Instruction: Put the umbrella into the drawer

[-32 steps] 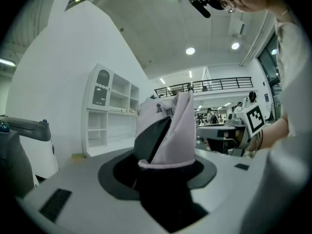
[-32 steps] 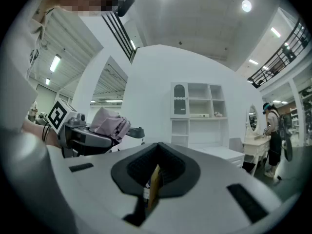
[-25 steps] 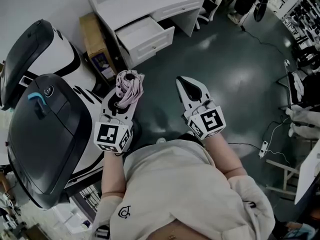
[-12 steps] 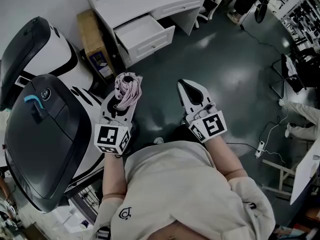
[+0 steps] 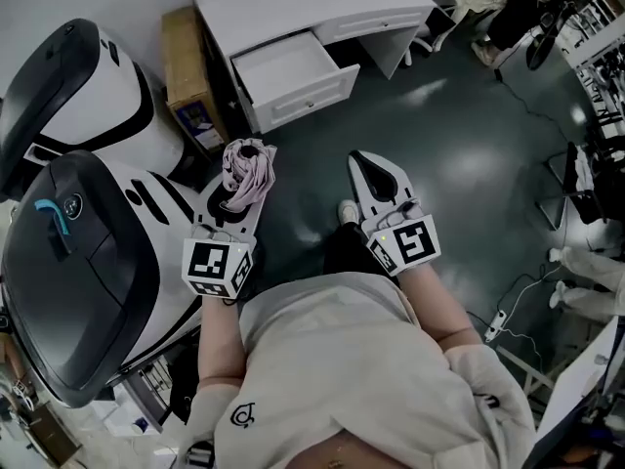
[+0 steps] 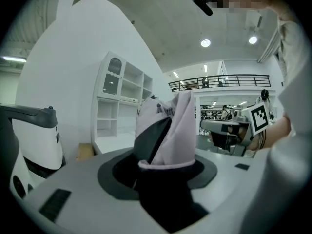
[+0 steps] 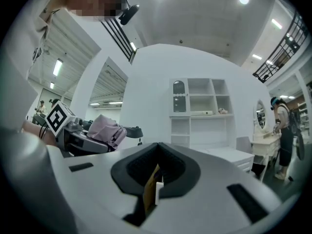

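Observation:
A folded pink umbrella (image 5: 252,167) stands out of my left gripper (image 5: 242,186), whose jaws are shut on its dark lower end. In the left gripper view the umbrella (image 6: 173,126) rises from between the black pads of that gripper (image 6: 163,172). My right gripper (image 5: 366,169) is beside it to the right, shut with nothing held. In the right gripper view that gripper's pads (image 7: 155,177) meet, and the umbrella (image 7: 107,129) shows at the left. The white drawer (image 5: 314,99) stands pulled out of the white desk (image 5: 293,3), ahead of both grippers and apart from them.
Two big black-and-white machine housings (image 5: 88,252) fill the left side, close to my left arm. A cardboard box (image 5: 186,66) leans by the desk's left end. A shoe (image 5: 347,211) shows on the dark floor (image 5: 449,154). Cables and chairs (image 5: 586,184) lie at the right.
Both grippers have moved forward together with the person toward the desk, and a shoe has come into view. The left gripper's hold on the umbrella looks the same.

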Motion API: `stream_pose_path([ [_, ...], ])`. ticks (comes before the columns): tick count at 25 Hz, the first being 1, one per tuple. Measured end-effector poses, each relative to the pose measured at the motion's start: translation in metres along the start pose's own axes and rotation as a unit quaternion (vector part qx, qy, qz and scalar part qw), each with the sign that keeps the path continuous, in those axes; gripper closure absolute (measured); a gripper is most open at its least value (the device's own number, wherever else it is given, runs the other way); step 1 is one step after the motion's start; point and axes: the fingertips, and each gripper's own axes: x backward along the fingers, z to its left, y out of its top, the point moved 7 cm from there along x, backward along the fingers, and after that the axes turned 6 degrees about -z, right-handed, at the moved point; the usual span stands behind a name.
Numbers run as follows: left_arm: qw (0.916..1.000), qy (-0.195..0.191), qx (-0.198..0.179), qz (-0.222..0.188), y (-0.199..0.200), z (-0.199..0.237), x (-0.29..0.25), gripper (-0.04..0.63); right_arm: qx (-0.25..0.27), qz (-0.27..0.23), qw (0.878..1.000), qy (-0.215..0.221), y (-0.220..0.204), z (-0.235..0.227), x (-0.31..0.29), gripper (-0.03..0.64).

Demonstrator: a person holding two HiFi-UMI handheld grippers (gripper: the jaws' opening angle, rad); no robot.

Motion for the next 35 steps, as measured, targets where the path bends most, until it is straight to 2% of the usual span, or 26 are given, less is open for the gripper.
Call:
stream_pose_path([
  [5,0.9991,0.04,0.0,0.01,0.009,0.003,-0.071,0.365,0.015,0.011,0.999,0.03,-0.016,-0.076,-0.046,0.61],
  [9,0.9971,0.074,0.008,0.016,0.016,0.004,-0.136,0.365,0.001,0.016,0.998,0.06,-0.028,-0.138,-0.084,0.61],
  [14,0.9948,0.098,0.013,0.027,0.02,0.0,-0.213,0.365,-0.013,0.032,0.995,0.097,-0.042,-0.213,-0.124,0.611],
  [19,0.9922,0.115,0.021,0.043,0.014,0.005,-0.262,0.366,-0.024,0.04,0.99,0.131,-0.053,-0.258,-0.157,0.611],
  [22,0.9916,0.112,0.028,0.058,0.01,0.014,-0.288,0.366,-0.034,0.049,0.989,0.137,-0.061,-0.276,-0.174,0.611],
  [27,0.9913,0.101,0.019,0.082,0.003,0.049,-0.333,0.367,-0.037,0.073,0.987,0.14,-0.084,-0.295,-0.213,0.611],
  [32,0.9922,0.068,0.021,0.102,-0.012,0.101,-0.38,0.367,-0.037,0.094,0.988,0.119,-0.108,-0.306,-0.264,0.611],
  [35,0.9921,0.035,0.016,0.119,-0.026,0.134,-0.409,0.366,-0.045,0.105,0.988,0.102,-0.124,-0.312,-0.298,0.611],
])
